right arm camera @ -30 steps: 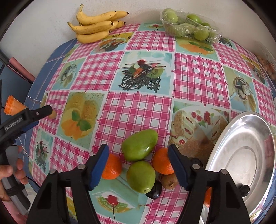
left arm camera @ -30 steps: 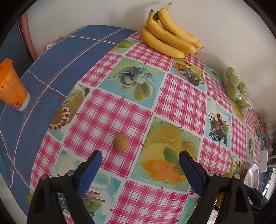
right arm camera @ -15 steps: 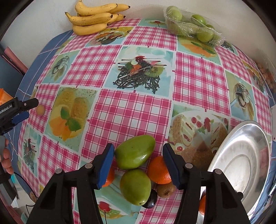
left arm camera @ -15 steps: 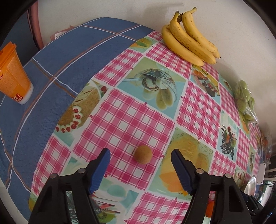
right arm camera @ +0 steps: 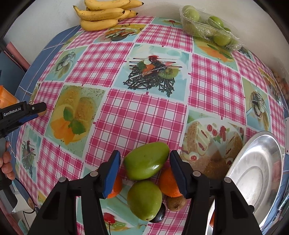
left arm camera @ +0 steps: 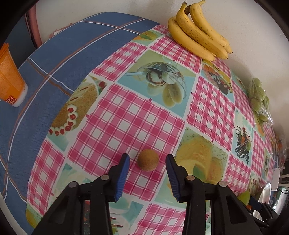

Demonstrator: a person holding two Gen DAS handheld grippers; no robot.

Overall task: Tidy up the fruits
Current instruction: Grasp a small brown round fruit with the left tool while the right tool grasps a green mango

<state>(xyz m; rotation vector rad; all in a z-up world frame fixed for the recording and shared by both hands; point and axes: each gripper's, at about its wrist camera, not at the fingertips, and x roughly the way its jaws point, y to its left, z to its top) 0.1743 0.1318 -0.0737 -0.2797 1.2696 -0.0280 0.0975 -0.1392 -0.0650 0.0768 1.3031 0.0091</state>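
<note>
In the left wrist view a small round brown fruit [left arm camera: 148,160] lies on the checked tablecloth. My left gripper [left arm camera: 147,163] is open, its blue pads on either side of the fruit, apart from it. In the right wrist view my right gripper [right arm camera: 144,162] is open around a green mango [right arm camera: 146,162] that lies on a pile with a second green mango [right arm camera: 144,199], two oranges [right arm camera: 168,182], a kiwi [right arm camera: 175,203] and a dark plum [right arm camera: 159,216]. The left gripper also shows at the left edge [right arm camera: 38,109].
Bananas [left arm camera: 196,34] [right arm camera: 104,14] and a wrapped tray of green fruits [right arm camera: 207,27] [left arm camera: 259,101] lie by the back wall. A steel plate [right arm camera: 252,180] sits at the right. An orange cup [left arm camera: 10,77] stands on the blue cloth at the left.
My left gripper has moved forward until the brown fruit sits between its pads, and its jaws have narrowed. My right gripper has advanced and narrowed around the upper green mango.
</note>
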